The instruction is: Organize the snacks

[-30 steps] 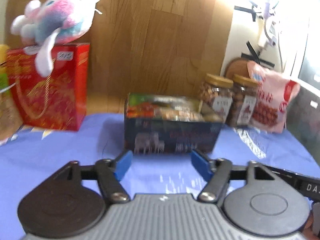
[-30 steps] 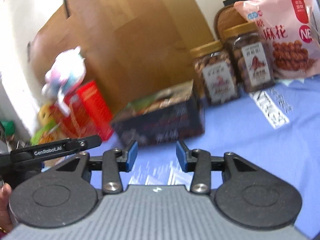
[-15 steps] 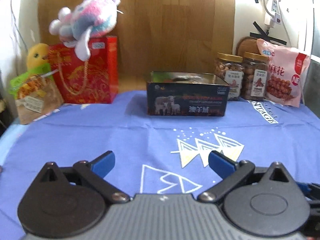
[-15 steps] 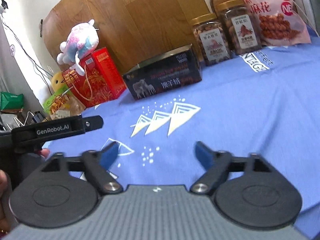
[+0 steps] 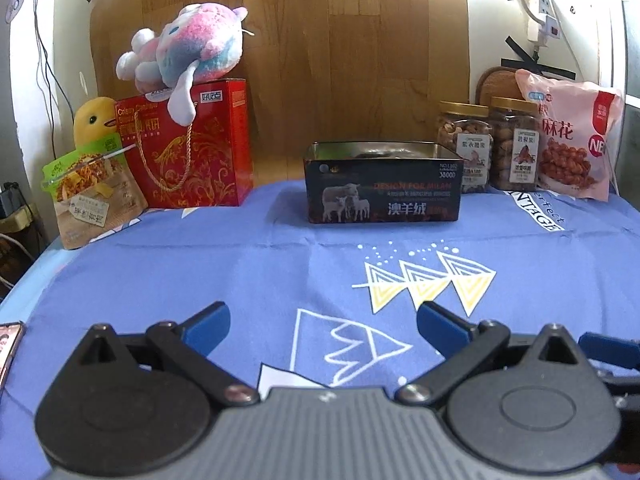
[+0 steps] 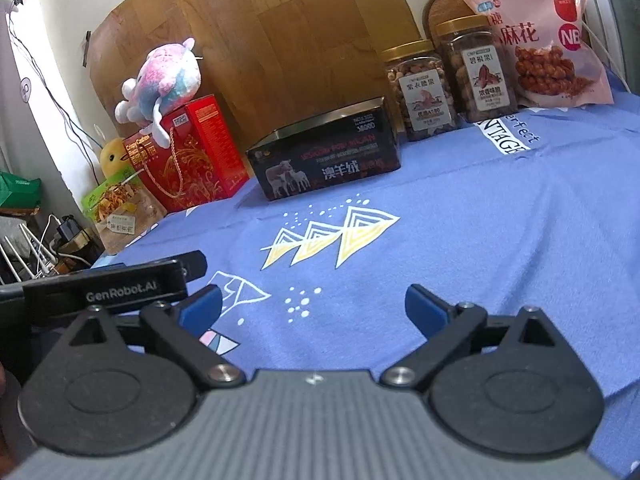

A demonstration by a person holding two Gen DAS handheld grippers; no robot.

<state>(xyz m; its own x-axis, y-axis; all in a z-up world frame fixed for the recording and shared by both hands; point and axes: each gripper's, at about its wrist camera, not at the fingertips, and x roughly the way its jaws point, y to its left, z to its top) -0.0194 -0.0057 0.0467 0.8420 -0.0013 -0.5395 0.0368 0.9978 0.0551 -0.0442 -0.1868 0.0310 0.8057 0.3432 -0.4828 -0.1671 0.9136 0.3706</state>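
A: What does the left wrist view show?
B: The left hand-held gripper point(image 5: 322, 326) is spread wide and holds nothing, low over the blue cloth point(image 5: 200, 264) on the tabletop. Far back stands a dark tin box point(image 5: 382, 194); two jars point(image 5: 486, 146) and a pink snack bag point(image 5: 570, 142) are to its right, a red gift box point(image 5: 192, 148) with a plush toy point(image 5: 188, 50) on it to its left.

A: And the right wrist view?
B: The right hand-held gripper point(image 6: 312, 308) is also wide apart and bare. The tin box point(image 6: 326, 156) sits well away, the jars point(image 6: 448, 80) just beside it.
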